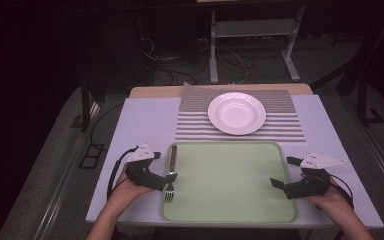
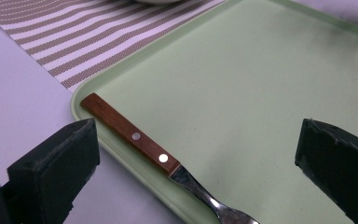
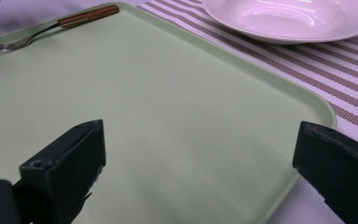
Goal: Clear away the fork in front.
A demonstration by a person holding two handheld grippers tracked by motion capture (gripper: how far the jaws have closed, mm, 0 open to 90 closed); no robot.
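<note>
The table (image 1: pixel 140 125) spreads pale and wide under the high view, and on its near half sits a big light-green tray (image 1: pixel 230 200), rounded corners, low raised rim. Beyond the tray, touching its far edge, lies a striped placemat (image 1: pixel 285 127) in brown and white, and right in the middle of that mat rests a white plate (image 1: pixel 236 113), shallow and bare inside.

Now the left gripper (image 1: pixel 166 181), held in the person's left hand (image 1: pixel 125 190) at the tray's left edge. Its jaws stand wide apart, one over the bare table outside the rim, the other over the green floor of the tray, and they grip nothing. The left gripper view shows the fork between those jaws but clear of both.

Over on the other side, the right gripper (image 1: pixel 284 174) sits at the tray's right edge in the person's right hand (image 1: pixel 330 200). Jaws wide apart here as well, empty, with the tray's right corner between them in the right gripper view.

And the fork (image 1: pixel 171 172): it lies along the left side of the tray, wooden handle (image 2: pixel 130 135) pointing away toward the placemat, metal tines toward the person. In the left gripper view the handle's end rests up on the tray's rim, two small rivets showing on the wood, and the steel neck slopes down onto the tray floor. It is well apart from the plate and right beside the left gripper.
</note>
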